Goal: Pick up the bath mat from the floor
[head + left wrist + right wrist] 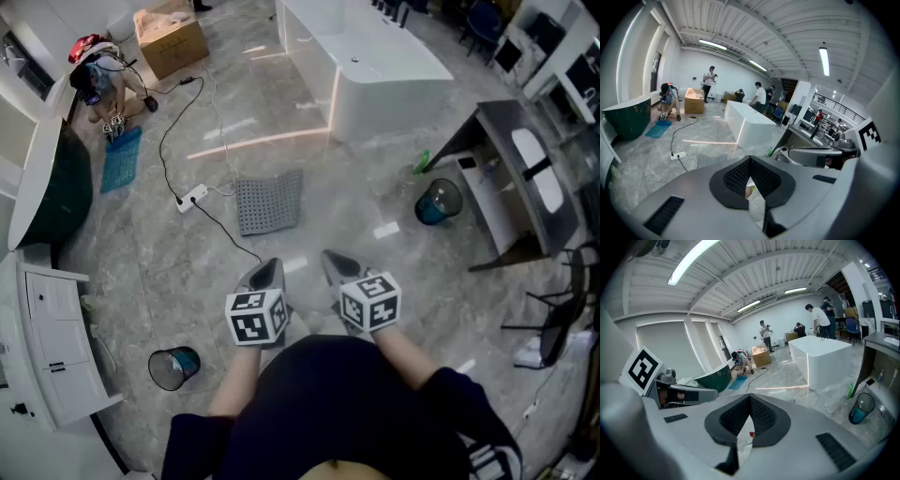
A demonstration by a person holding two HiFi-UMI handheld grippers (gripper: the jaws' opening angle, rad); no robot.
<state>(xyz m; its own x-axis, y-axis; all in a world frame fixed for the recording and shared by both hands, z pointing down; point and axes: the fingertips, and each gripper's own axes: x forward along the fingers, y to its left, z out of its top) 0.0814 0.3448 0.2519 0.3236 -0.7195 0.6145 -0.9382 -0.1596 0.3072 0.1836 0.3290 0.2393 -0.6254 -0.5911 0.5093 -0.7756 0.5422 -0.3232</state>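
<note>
The bath mat (pixel 268 202) is a grey, dotted rectangle lying flat on the marble floor, ahead of me and slightly left. In the left gripper view the bath mat (pixel 711 160) shows just beyond the jaws. Both grippers are held close to my body, well short of the mat and above the floor. My left gripper (pixel 272 268) (pixel 750 162) is shut with nothing in it. My right gripper (pixel 331 259) (pixel 750 400) is also shut and holds nothing.
A white power strip (pixel 192 198) with a black cable lies just left of the mat. Beyond it stands a white bathtub (pixel 375 70). A blue bin (pixel 438 202) and grey counter (pixel 511 178) are at right. A black bin (pixel 173 367) lies at left. A person (pixel 103 80) crouches far left.
</note>
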